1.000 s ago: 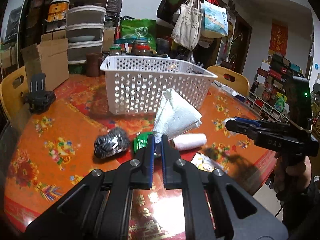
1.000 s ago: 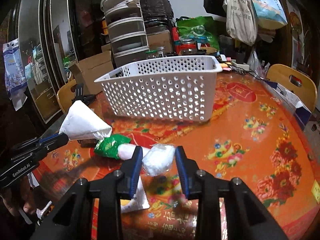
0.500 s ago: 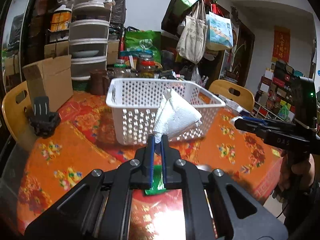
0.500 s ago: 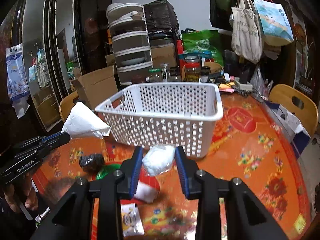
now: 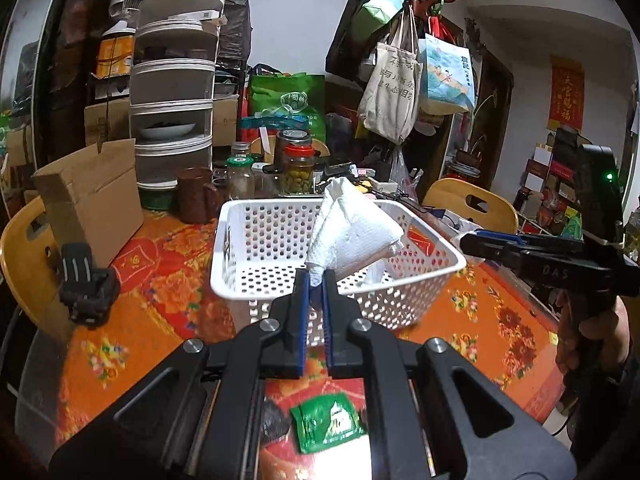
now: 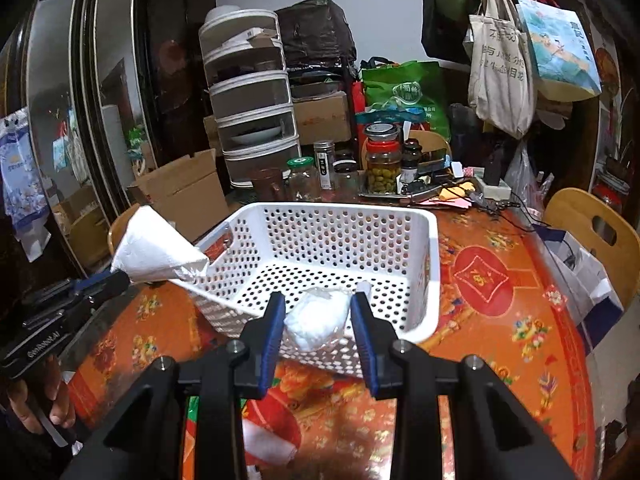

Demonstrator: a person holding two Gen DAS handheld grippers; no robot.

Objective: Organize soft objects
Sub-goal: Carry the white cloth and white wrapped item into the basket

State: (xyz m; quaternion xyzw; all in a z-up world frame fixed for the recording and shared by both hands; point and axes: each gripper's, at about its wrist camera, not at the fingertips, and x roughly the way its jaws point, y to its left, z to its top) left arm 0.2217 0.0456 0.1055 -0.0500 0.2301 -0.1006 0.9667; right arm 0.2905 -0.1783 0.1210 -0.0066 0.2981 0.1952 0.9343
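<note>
My left gripper is shut on a corner of a folded white paper towel, which stands up in front of the white perforated basket. My right gripper is shut on a white wad in clear wrap, held just above the basket's near rim. In the right wrist view the towel hangs at the basket's left corner, with the left gripper under it. The right gripper's fingers show at the basket's right side in the left wrist view.
On the orange flowered tablecloth lie a green packet and a dark bundle below my left gripper. A black holder sits left, with a cardboard box, jars and wooden chairs around.
Both grippers rose and moved forward toward the basket with their loads. The basket's inside now shows, and the items on the cloth slid down out of the middle of view.
</note>
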